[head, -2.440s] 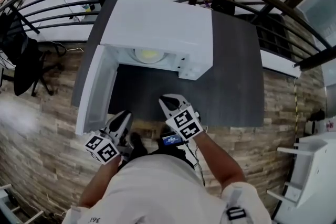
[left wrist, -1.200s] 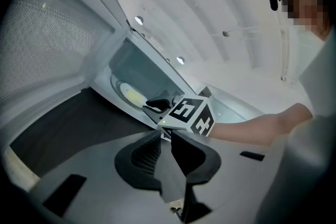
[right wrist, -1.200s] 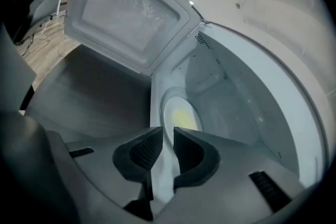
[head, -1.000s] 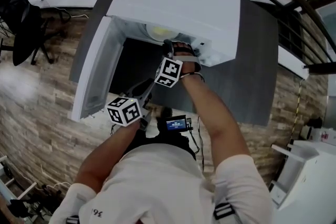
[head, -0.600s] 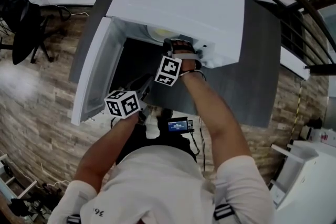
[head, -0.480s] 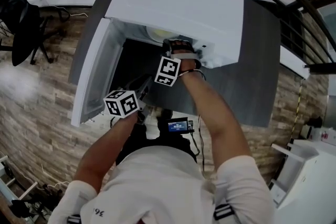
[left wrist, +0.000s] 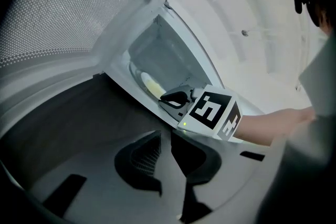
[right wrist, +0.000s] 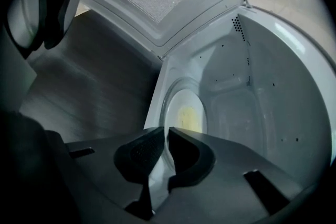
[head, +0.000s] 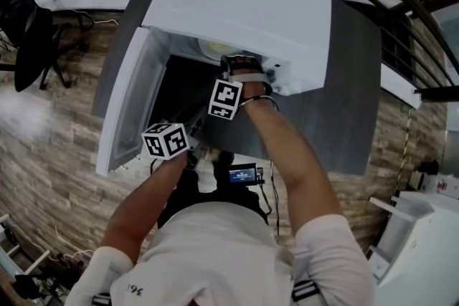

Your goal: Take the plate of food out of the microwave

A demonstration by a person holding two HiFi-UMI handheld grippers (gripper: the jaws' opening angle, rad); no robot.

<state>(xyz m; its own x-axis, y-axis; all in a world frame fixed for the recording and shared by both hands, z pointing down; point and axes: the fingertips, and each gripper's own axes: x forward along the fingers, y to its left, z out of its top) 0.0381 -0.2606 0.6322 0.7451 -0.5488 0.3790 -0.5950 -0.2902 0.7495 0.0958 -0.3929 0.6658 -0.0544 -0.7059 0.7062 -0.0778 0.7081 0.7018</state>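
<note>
I watch the right gripper (right wrist: 164, 134) closing ribbed jaws on the glossy round plate (right wrist: 175, 105); the left gripper (left wrist: 167, 140) is narrowly parted and empty; the yellow food (right wrist: 189, 117) is indistinct.

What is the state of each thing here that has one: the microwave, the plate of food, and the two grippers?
microwave: door open wide.
plate of food: flat inside the microwave, not yet out.
right gripper: at the plate's near rim, jaws closing; firm grip unclear.
left gripper: outside, over the table, jaws slightly apart, empty.
</note>
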